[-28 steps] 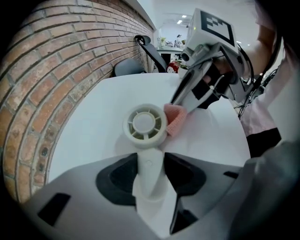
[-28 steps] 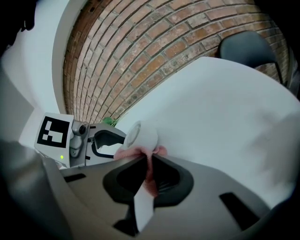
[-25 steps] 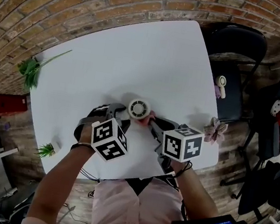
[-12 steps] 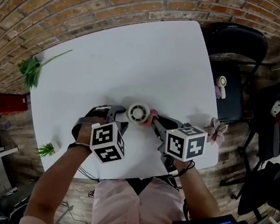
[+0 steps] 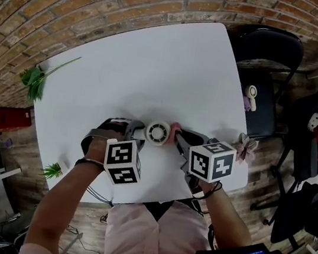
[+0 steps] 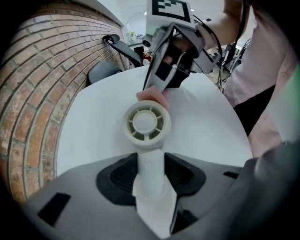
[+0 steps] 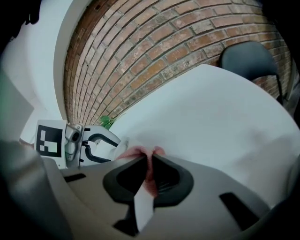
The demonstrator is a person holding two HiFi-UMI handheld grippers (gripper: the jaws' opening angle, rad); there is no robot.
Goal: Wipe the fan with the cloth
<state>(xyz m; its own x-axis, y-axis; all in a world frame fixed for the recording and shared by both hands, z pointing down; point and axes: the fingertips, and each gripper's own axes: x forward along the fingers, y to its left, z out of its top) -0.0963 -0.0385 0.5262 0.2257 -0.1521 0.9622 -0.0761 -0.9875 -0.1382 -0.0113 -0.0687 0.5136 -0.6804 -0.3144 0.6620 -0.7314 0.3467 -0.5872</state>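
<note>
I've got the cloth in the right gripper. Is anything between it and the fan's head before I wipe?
Nothing visible stands between them. The right gripper is shut on the cloth, which sits right at the rim of the fan, seemingly touching its round head. The left gripper clamps the fan by its handle.

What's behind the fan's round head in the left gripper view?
A pink cloth peeks over the fan head, pinched by the right gripper. Where the cloth meets the fan is covered.
</note>
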